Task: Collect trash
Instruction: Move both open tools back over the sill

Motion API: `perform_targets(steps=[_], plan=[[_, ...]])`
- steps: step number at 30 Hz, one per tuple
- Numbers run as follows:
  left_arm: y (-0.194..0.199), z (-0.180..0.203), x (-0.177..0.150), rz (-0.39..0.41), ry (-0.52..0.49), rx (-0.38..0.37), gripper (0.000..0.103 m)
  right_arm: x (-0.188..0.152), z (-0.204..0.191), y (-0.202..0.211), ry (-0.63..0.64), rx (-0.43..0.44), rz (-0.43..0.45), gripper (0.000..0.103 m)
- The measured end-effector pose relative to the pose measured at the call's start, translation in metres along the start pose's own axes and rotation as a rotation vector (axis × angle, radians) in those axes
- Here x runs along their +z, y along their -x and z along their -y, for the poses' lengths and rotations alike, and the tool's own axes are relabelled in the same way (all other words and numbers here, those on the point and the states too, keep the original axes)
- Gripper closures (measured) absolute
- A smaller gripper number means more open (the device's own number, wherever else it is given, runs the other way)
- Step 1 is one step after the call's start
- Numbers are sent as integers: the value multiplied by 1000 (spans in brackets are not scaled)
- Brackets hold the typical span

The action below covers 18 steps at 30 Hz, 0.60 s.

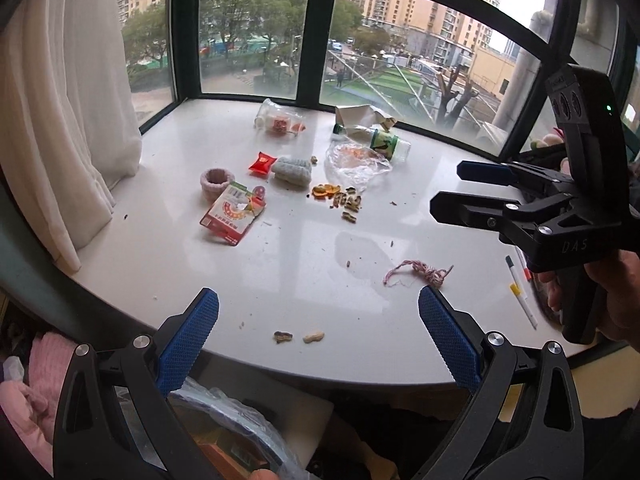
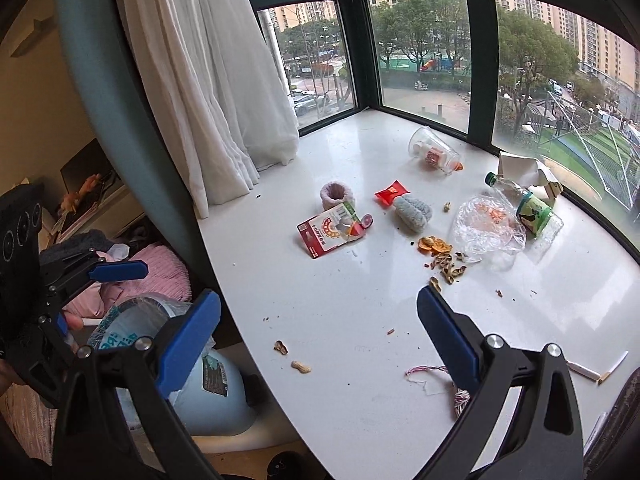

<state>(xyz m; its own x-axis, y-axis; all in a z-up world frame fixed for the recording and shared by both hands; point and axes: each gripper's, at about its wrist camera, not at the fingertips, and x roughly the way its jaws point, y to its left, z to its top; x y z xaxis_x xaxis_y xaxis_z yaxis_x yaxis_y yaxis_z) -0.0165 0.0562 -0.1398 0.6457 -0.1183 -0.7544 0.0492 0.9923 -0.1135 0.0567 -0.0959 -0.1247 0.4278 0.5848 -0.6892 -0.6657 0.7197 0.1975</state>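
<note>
Trash lies scattered on a white window ledge: a red-and-white card packet, a red sachet, a tipped clear cup, a green-labelled bottle, crumpled clear wrap, orange peel with peanut shells, two peanuts near the front edge and a pink-white string. My left gripper hovers open and empty over the front edge, above the peanuts. My right gripper is also open and empty, just right of the left one, with the string under its right finger.
A light-blue bin lined with a plastic bag stands below the ledge's front left. A pink knit cup and grey knit piece sit among the trash. White curtain hangs left; pens lie right; windows close the back.
</note>
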Motion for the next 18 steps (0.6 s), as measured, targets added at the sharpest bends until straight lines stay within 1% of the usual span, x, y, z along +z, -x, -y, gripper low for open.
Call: perform_targets(steps=[1,2,6,7,10,11,13,15,16,18], plan=[[-2,0,3,-1,21,16,6,0,3,1,-2,-5,-2,7],[-4,0,6,3,42,16,6,0,5,2,-4,-9,-4,7],[-9,2,10,9,141,-45,6,-2,14,5,-21,-20,-9,7],[-10,3,10,10,161,-48,6,-2,16,6,-25,-23,-11,7],[-13,5,8,15,221,16,6,-4,19,8,-32,-33,-18,7],[-13,6,8,14,232,25,6,-5,21,8,-35,-38,-22,7],[-14,8,8,21,226,15,6,-6,24,9,-41,-44,-30,7],[-16,11,9,40,205,21,6,-7,27,10,-45,-52,-37,7],[-17,13,10,41,189,7,6,-8,29,11,-49,-55,-42,7],[-23,17,12,15,146,-15,6,-10,32,10,-58,-60,-58,7]])
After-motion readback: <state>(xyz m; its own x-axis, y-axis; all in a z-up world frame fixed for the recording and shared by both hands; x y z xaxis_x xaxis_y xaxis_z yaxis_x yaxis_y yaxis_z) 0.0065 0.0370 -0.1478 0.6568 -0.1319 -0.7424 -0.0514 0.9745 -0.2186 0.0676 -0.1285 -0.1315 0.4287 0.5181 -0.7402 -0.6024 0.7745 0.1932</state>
